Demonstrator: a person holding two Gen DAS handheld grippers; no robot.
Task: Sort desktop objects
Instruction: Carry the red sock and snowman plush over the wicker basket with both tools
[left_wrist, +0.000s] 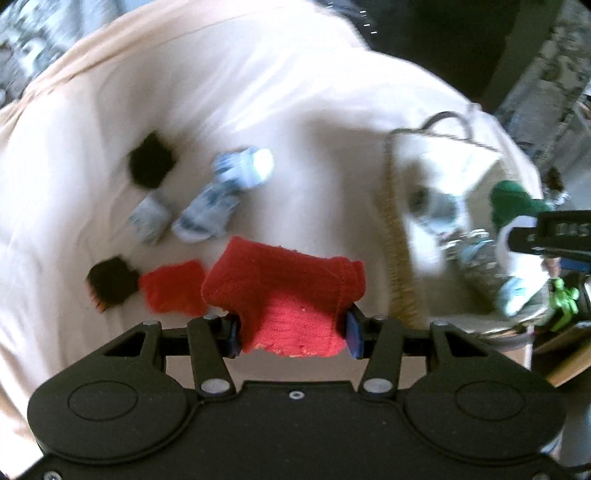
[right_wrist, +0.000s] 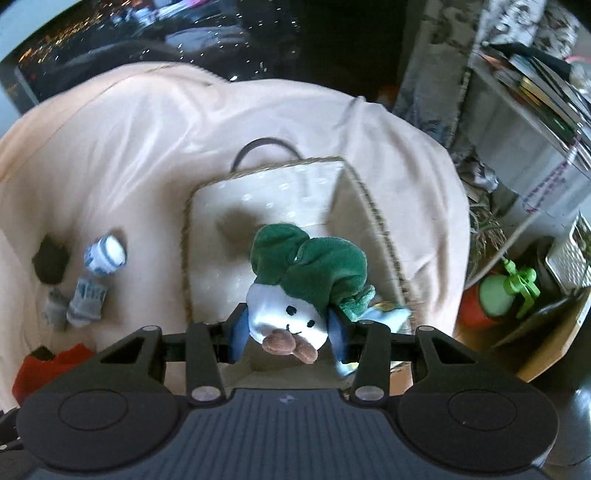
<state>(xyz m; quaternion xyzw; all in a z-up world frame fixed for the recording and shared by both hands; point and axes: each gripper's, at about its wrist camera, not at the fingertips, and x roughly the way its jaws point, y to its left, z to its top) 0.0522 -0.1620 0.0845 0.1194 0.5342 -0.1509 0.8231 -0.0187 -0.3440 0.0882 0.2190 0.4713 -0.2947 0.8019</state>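
My left gripper (left_wrist: 293, 334) is shut on a red sock (left_wrist: 284, 291), which hangs bunched above the cream cloth (left_wrist: 258, 103). A second red piece (left_wrist: 171, 288) lies just left of it. My right gripper (right_wrist: 288, 338) is shut on a green and white plush toy (right_wrist: 303, 280), held over the cloth-lined basket (right_wrist: 258, 192). In the left wrist view that basket (left_wrist: 397, 236) stands to the right with several socks inside, and the plush toy (left_wrist: 513, 206) shows at the far right with the other gripper. Blue-white socks (left_wrist: 210, 206) lie on the cloth.
Two dark folded items (left_wrist: 151, 160) (left_wrist: 110, 282) rest on the cloth at the left. Blue-white rolled socks (right_wrist: 105, 254) and a grey pair (right_wrist: 86, 302) lie left of the basket. Beyond the table's right edge stand a green-capped bottle (right_wrist: 498, 295), a cardboard box (right_wrist: 546, 343) and stacked books (right_wrist: 535, 85).
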